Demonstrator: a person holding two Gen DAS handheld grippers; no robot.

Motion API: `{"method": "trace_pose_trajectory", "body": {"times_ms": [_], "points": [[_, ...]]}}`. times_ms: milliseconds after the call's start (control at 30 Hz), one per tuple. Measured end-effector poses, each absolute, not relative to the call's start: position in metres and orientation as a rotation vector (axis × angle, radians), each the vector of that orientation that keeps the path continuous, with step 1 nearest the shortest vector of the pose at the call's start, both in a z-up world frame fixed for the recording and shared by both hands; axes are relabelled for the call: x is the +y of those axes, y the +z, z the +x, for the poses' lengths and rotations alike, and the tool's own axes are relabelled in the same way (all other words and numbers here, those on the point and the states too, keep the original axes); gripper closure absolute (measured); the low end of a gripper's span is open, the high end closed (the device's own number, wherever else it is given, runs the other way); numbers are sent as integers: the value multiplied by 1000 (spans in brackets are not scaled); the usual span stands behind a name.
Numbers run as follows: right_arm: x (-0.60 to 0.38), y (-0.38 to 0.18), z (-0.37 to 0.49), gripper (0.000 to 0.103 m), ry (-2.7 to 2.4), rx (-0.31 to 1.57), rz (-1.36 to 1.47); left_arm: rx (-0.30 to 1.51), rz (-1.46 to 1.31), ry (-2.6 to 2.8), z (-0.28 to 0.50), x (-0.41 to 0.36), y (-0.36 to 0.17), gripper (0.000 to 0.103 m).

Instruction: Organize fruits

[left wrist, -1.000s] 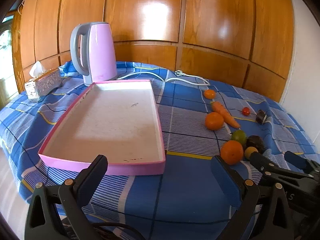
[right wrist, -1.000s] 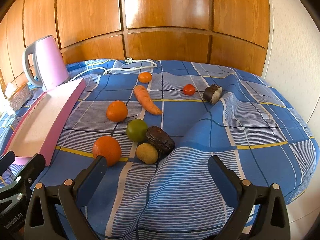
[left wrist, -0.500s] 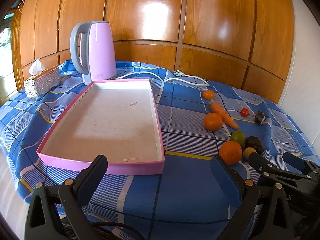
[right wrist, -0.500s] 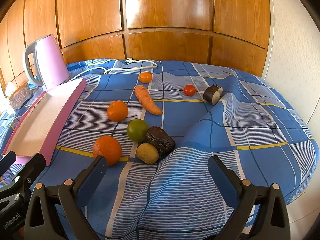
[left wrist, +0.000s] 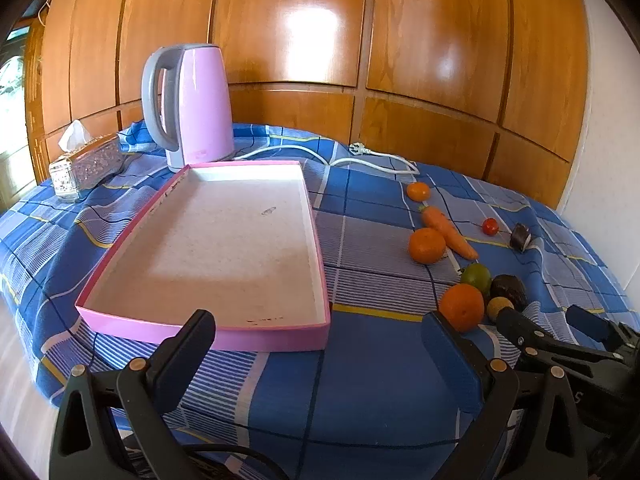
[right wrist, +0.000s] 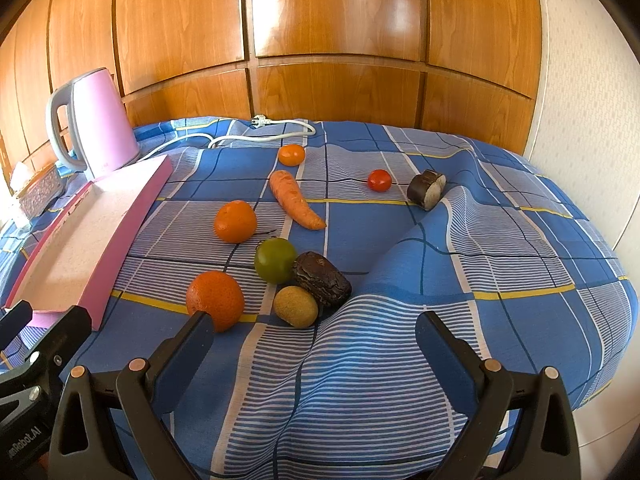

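Both jaws stand wide apart and hold nothing: the left hand-held gripper (left wrist: 318, 350) hovers before the near edge of the table (right wrist: 520, 320), facing the pink tray (left wrist: 208, 332), and the right hand-held gripper (right wrist: 314, 350) faces the fruit. Nearest lie a large orange (right wrist: 215, 300), a kiwi (right wrist: 296, 306) and a dark avocado (right wrist: 322, 283) touching it, then a green fruit (right wrist: 275, 260). Farther back lie a second orange (right wrist: 235, 221), a carrot (right wrist: 295, 199), a tomato (right wrist: 379, 180) and a small mandarin (right wrist: 291, 155). A pink kettle (left wrist: 196, 106) stands at the far edge.

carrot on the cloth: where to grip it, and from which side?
Probably the carrot's thick upper half, near its blunt far end. Come from above with the right tool, jaws across its width: it lies flat, tapering toward the camera, with bare cloth on both long sides. The taper may slip.
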State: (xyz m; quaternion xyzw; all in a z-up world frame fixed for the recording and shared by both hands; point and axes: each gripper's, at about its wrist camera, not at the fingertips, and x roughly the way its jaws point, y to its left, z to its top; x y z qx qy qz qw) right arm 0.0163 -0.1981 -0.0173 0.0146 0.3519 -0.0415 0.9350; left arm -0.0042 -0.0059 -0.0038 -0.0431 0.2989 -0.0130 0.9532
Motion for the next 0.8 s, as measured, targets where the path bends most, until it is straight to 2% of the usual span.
{"method": "trace_pose_trajectory", "body": {"times_ms": [133,333,400,500,733,800], "points": [[-198,-17,17,4,-84,720,32,575,-94,-46,-7,-5,0,0],[-200,-18,19,31,-66,751,49,528,-74,-102,-11,-12,7,0],[-206,-16,20,43,-49,766,81,537,-64,-129,-10,-15,6,0],[-221,-12,22,48,-10,785,175,553,-38,-148,-8,-20,5,0],[-260,-1,34,48,57,795,309,590,-23,-206,-8,-29,1,0],[-270,-8,37,58,54,813,370,607,-30,-240,-7,-31,-1,2]]}}
